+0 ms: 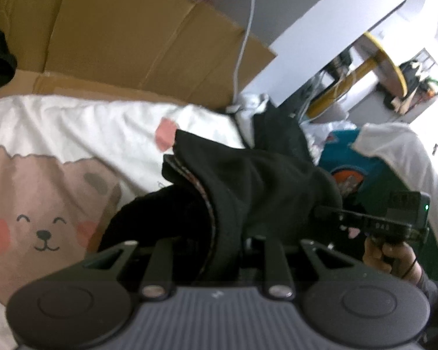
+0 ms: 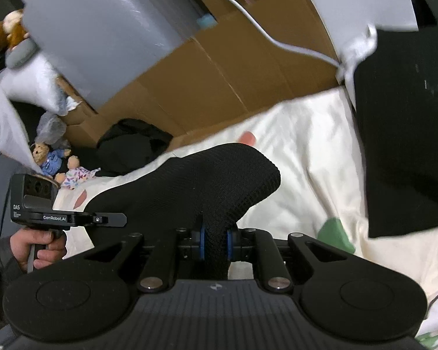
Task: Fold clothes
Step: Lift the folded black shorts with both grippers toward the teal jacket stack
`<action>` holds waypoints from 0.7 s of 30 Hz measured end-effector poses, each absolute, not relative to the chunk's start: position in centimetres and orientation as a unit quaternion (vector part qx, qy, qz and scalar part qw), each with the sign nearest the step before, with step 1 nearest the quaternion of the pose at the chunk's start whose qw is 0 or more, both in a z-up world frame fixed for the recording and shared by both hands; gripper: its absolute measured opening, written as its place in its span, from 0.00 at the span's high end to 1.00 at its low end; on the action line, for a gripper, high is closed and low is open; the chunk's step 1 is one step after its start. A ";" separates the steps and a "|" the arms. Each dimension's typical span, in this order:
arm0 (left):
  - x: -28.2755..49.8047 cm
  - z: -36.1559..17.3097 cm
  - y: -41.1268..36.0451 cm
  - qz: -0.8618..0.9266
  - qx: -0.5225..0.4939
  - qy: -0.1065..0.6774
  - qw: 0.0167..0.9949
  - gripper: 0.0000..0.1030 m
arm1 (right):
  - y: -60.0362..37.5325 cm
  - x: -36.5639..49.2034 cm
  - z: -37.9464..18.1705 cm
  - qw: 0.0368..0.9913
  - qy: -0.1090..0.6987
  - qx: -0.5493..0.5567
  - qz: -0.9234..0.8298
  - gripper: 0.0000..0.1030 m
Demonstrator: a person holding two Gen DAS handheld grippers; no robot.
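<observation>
A black garment (image 1: 242,180) with a patterned inner hem hangs bunched over my left gripper (image 1: 216,242), which is shut on it above the white bear-print bedsheet (image 1: 58,134); its fingertips are hidden by cloth. In the right wrist view my right gripper (image 2: 215,243) is shut on the garment's black ribbed knit edge (image 2: 207,175), blue pads (image 2: 202,245) pinching it. The left gripper's body (image 2: 43,204) shows at the left there, and the right gripper's body (image 1: 394,218) shows at the right in the left wrist view.
Flattened cardboard boxes (image 1: 125,38) line the far side of the bed. A black folded stack (image 2: 406,134) lies on the sheet at right. Another dark garment (image 2: 134,143) and stuffed toys (image 2: 58,163) sit at the left. A white cable (image 1: 245,29) hangs down.
</observation>
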State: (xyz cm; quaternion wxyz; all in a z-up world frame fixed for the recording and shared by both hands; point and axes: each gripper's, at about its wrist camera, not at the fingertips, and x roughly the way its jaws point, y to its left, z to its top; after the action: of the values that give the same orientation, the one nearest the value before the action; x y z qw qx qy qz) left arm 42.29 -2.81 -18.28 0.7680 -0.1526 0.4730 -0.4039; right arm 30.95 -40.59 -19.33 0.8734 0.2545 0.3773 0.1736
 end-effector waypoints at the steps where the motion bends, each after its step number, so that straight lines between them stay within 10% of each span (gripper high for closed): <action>1: 41.9 -17.8 -2.8 -0.405 -0.159 0.465 0.771 0.78 | -40.7 30.7 -18.3 0.878 0.372 0.247 0.174 0.87; 21: 34.8 3.0 -8.6 -0.449 -0.150 0.352 0.807 0.79 | -45.8 24.5 3.3 0.951 0.225 0.129 0.166 0.87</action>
State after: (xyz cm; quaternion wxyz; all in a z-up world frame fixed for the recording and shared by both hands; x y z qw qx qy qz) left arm 34.78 -8.56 3.03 0.8074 -0.1497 0.3519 -0.4493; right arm 24.54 -45.85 3.26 0.9514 0.1292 0.2248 0.1661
